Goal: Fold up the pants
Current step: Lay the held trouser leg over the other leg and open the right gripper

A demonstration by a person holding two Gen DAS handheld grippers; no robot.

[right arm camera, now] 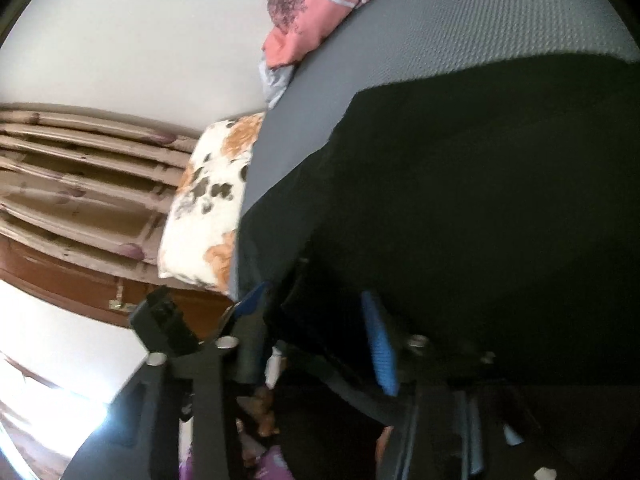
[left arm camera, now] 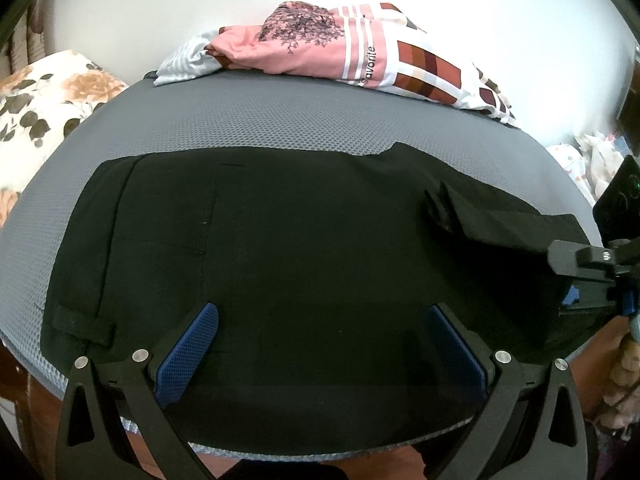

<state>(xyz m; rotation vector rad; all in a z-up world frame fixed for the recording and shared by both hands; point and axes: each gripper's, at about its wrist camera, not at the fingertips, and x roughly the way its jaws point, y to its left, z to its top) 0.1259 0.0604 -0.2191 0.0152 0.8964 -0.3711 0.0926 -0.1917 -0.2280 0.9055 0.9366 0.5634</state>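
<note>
Black pants [left arm camera: 280,240] lie spread flat across a grey mesh mat [left arm camera: 280,120]. My left gripper [left arm camera: 324,344] hovers over their near edge, open, its blue pads [left arm camera: 192,352] wide apart with only flat cloth below. At the pants' right end a loose fold [left arm camera: 500,220] stands raised beside the right tool's black frame [left arm camera: 580,264]. In the blurred, tilted right wrist view my right gripper [right arm camera: 312,316] is open. Its blue pads [right arm camera: 380,348] stand apart, and the black pants [right arm camera: 480,200] edge lies loose between them, not pinched.
A pink and checked bundle of bedding [left arm camera: 340,48] lies at the mat's far edge against a white wall. A floral pillow [left arm camera: 44,104] sits off the left side. Striped curtains [right arm camera: 80,184] and wooden furniture [right arm camera: 72,284] lie beyond the mat's end.
</note>
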